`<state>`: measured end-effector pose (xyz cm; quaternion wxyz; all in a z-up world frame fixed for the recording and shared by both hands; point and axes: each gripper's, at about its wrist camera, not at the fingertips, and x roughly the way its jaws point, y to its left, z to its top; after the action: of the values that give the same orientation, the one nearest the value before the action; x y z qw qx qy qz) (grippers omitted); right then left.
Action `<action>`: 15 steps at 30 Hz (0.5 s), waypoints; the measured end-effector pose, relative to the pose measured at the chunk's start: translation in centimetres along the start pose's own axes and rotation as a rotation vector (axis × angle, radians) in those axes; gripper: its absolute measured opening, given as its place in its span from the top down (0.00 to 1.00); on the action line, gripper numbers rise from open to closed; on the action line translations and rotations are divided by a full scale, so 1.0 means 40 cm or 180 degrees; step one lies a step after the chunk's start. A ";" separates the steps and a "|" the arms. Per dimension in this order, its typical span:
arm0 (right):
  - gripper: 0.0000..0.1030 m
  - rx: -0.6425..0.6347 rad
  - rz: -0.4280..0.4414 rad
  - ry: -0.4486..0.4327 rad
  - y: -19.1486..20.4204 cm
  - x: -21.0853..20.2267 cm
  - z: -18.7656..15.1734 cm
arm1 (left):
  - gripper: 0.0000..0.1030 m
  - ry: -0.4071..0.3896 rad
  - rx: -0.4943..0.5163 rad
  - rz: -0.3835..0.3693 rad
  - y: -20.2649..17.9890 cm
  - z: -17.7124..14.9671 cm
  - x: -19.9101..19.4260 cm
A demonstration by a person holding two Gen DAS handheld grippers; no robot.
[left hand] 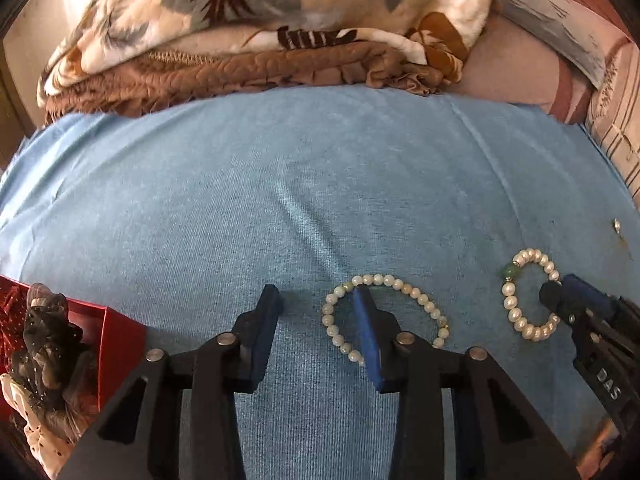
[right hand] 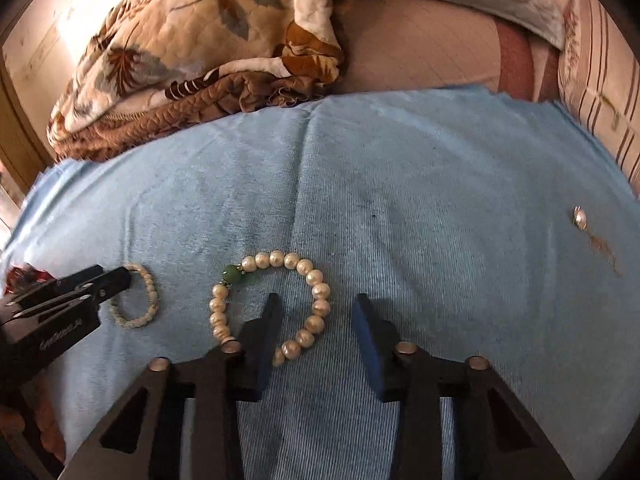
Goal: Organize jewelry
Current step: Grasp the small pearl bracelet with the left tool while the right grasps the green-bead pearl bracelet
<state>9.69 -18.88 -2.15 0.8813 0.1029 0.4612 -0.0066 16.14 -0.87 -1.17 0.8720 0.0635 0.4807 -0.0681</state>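
Note:
Two pearl bracelets lie on a blue towel (left hand: 280, 184). The plain pearl bracelet (left hand: 424, 304) lies under my open left gripper (left hand: 318, 296); its right finger rests inside the loop, the left finger outside it. The pearl bracelet with a green bead (right hand: 316, 292) lies under my open right gripper (right hand: 318, 304); its left finger sits inside the loop, the right finger outside. The same bracelet shows in the left wrist view (left hand: 510, 300), beside the right gripper (left hand: 568, 296). The left gripper (right hand: 116, 280) shows in the right wrist view over the plain bracelet (right hand: 148, 292).
A red box (left hand: 116, 336) with dark and white fabric pieces stands at the towel's left edge. A small pearl earring (right hand: 580, 218) and a thin chain (right hand: 604, 250) lie at the right. A floral blanket (left hand: 248, 28) and pillow (left hand: 560, 12) lie behind the towel.

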 end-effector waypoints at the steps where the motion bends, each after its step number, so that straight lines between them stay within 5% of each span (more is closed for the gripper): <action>1: 0.73 -0.0044 -0.0059 -0.0016 0.007 0.004 -0.001 | 0.65 -0.0011 0.0007 0.0011 -0.002 -0.002 -0.001; 4: 0.87 -0.0073 -0.0035 -0.0016 0.013 0.005 -0.001 | 0.95 0.0057 0.0064 -0.0049 -0.012 -0.003 -0.011; 15: 0.90 0.0117 0.0217 -0.0098 -0.025 -0.138 -0.049 | 0.95 0.0067 0.0082 -0.0576 -0.016 -0.074 -0.180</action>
<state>4.81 -19.96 1.07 0.8860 0.1347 0.4436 0.0134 9.76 -0.54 3.34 0.8562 0.0317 0.4927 -0.1521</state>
